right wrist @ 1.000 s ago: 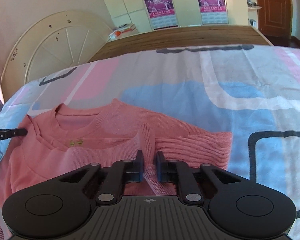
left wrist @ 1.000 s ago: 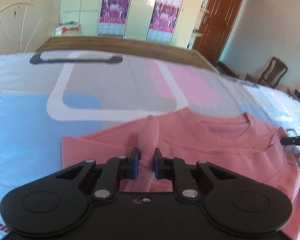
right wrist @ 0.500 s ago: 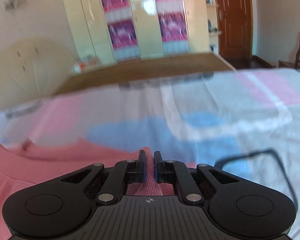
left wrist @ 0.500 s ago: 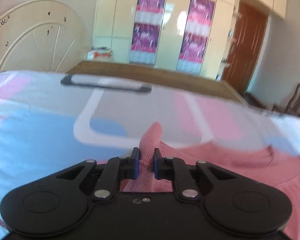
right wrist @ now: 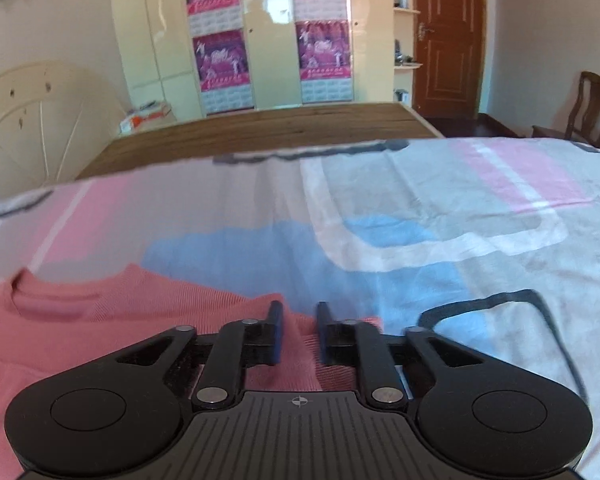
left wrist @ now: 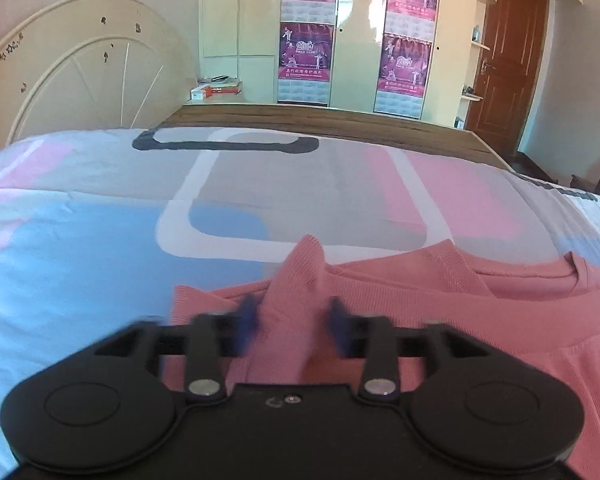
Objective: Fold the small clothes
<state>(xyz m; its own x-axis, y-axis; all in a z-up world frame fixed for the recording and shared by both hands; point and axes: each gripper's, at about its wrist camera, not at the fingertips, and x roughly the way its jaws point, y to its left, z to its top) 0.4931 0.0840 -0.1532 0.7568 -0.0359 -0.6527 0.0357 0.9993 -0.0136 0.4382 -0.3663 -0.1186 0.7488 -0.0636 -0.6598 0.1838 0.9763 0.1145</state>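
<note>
A pink knit sweater [left wrist: 440,300] lies folded on the bed, its neckline toward the right in the left wrist view. A pinched ridge of its fabric [left wrist: 300,276] still stands up between the parted fingers of my left gripper [left wrist: 294,322], which is open and blurred with motion. In the right wrist view the sweater [right wrist: 100,320] lies at the lower left, neckline at the far left. My right gripper [right wrist: 299,322] is open over the sweater's right edge, with fabric lying loose between its fingers.
The bedsheet [left wrist: 260,184] has pink, blue, grey and white blocks. A wooden footboard [left wrist: 320,124] runs along the far edge. A cream headboard [left wrist: 80,80] leans at the left. Wardrobes with posters [left wrist: 356,32], a brown door [left wrist: 508,60] and a chair [right wrist: 588,108] stand behind.
Both grippers were shut on sweater fabric and carried it forward over the garment. Now both have opened and let the fabric go.
</note>
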